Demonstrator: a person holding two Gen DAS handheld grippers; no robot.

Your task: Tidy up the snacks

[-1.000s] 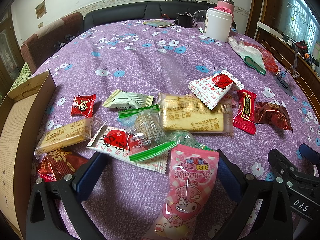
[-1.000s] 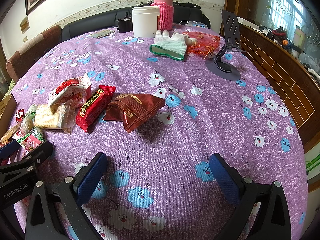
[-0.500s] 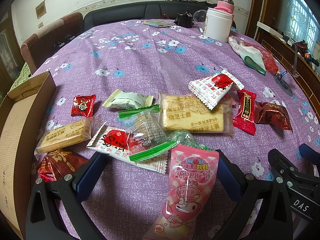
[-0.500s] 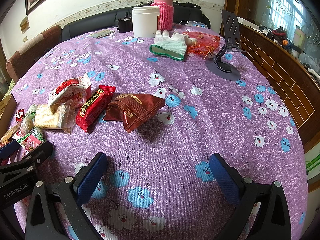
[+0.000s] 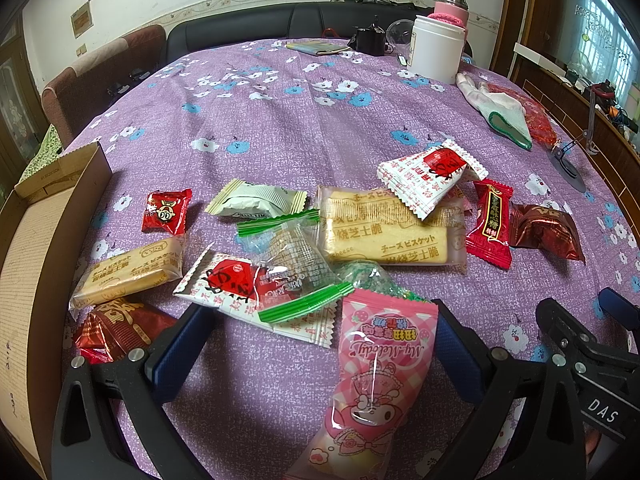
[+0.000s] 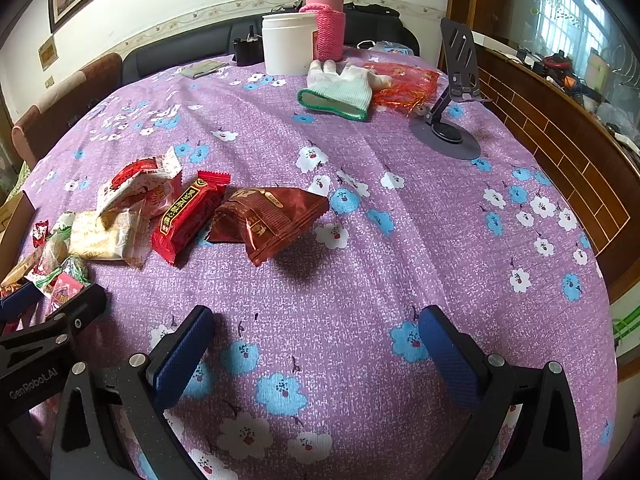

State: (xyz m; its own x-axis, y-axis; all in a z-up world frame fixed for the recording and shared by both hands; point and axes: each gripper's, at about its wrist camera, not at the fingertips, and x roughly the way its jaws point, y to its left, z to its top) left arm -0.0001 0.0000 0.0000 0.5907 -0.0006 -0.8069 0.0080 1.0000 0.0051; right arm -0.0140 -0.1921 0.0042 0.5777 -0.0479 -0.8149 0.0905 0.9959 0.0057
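The left tool (image 5: 316, 344) is spread wide, grasping nothing; a glossy pink snack packet (image 5: 376, 384) lies between its blue fingers, long axis running away from the camera. Only this view shows the cardboard box (image 5: 48, 248) left of that packet and the crinkly wrapped biscuits (image 5: 392, 228) beyond it. The right tool (image 6: 316, 344) is likewise released over bare purple floral surface (image 6: 400, 240); its view alone shows the phone stand (image 6: 452, 120), far right of the packet.
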